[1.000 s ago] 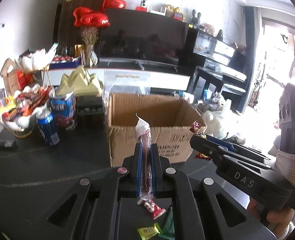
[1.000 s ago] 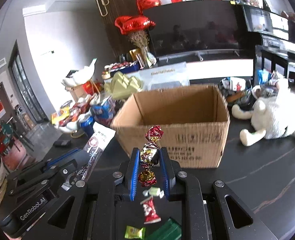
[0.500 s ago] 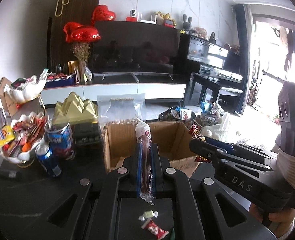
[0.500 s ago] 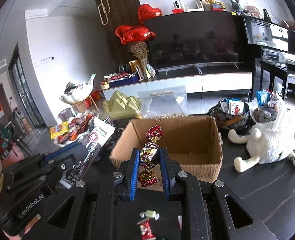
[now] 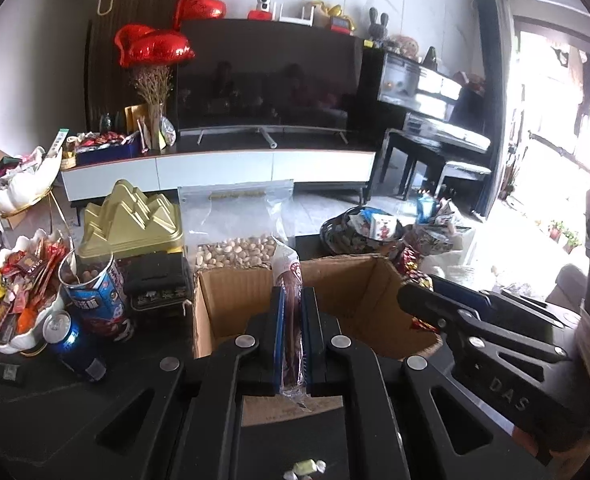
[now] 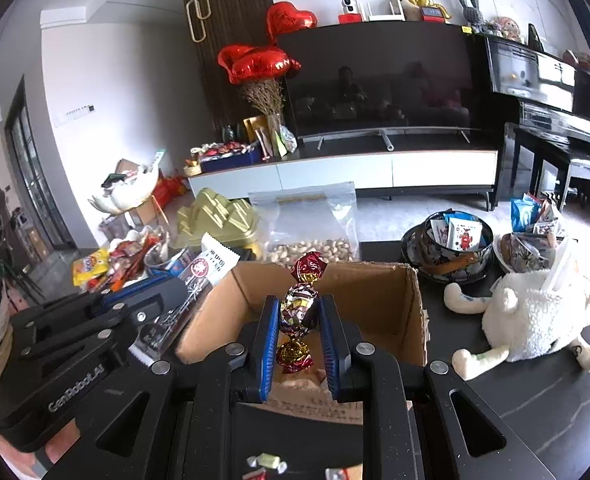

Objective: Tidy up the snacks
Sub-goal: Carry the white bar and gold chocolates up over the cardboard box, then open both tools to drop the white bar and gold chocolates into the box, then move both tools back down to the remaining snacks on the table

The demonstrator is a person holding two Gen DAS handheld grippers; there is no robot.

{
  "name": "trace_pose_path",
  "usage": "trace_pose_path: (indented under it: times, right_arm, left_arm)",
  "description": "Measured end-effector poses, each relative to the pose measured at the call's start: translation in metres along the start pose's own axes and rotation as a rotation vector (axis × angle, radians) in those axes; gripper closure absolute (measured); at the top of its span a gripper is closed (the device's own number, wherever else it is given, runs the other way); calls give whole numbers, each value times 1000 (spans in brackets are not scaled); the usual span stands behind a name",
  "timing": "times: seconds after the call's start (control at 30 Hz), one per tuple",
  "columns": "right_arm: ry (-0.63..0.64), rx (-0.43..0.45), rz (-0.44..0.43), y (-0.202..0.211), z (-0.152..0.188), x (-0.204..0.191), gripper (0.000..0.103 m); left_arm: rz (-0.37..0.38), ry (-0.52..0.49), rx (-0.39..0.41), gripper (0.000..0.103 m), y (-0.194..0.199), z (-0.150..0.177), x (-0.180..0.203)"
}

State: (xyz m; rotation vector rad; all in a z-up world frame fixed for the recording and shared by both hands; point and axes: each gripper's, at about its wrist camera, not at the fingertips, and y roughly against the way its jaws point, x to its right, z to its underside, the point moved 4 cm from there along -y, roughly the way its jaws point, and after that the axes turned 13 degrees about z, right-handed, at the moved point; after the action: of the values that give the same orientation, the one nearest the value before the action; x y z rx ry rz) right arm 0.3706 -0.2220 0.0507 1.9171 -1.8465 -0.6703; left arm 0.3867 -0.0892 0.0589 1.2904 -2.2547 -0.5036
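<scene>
My left gripper [image 5: 291, 300] is shut on a long sausage stick in clear wrap [image 5: 289, 300] and holds it upright over the near edge of an open cardboard box [image 5: 231, 300]. My right gripper [image 6: 297, 312] is shut on a red and gold foil-wrapped candy [image 6: 300, 312] over the same box [image 6: 399, 312]. The right gripper shows at the right in the left wrist view [image 5: 423, 300]. The left gripper shows at the left in the right wrist view [image 6: 163, 292], with its sausage stick [image 6: 209, 268].
Behind the box are a bag of nuts [image 5: 235, 224], a gold tin [image 5: 131, 220], a blue can [image 5: 71, 340] and a snack bowl [image 5: 19, 300]. A white plush toy [image 6: 535, 320] and dark bowls [image 6: 451, 248] lie to the right. Loose candies [image 6: 265, 460] lie below.
Both grippers have risen and moved forward with their snacks. They were in front of the box and low; now they are above its near edge, and the box's inside shows.
</scene>
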Motion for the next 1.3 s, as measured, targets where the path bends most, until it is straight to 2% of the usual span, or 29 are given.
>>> trace_pose_path:
  times: [0.13, 0.17, 0.2, 0.27, 0.43, 0.5, 0.67, 0.93, 1.3]
  right_arm:
    - [-2, -21, 15, -19, -1, 4, 81]
    - [2, -25, 22, -22, -1, 4, 79]
    - [5, -31, 30, -23, 0, 4, 69]
    - [1, -28, 55, -22, 2, 6, 64]
    - [-4, -16, 38, -3, 11, 7, 63]
    - [-7, -3, 31, 10, 16, 5, 56]
    - [-21, 24, 15, 42, 35, 1, 46]
    - [-31, 17, 4, 76, 68, -5, 41]
    - [-48, -12, 31, 95, 115, -13, 34]
  left_arm:
    - [-29, -7, -43, 92, -20, -6, -7]
    - [-42, -6, -41, 91, -20, -6, -8]
    - [-54, -14, -33, 89, -18, -5, -8]
    - [-64, -40, -19, 81, -11, -3, -5]
    - [-54, -56, 1, 75, 14, 7, 7]
    - [-48, -65, 12, 71, 26, 13, 12]
    - [-25, -78, 18, 71, 54, 32, 24]
    - [1, -109, 28, 65, 92, 65, 43]
    - [28, -105, -26, 59, 110, 121, 41]
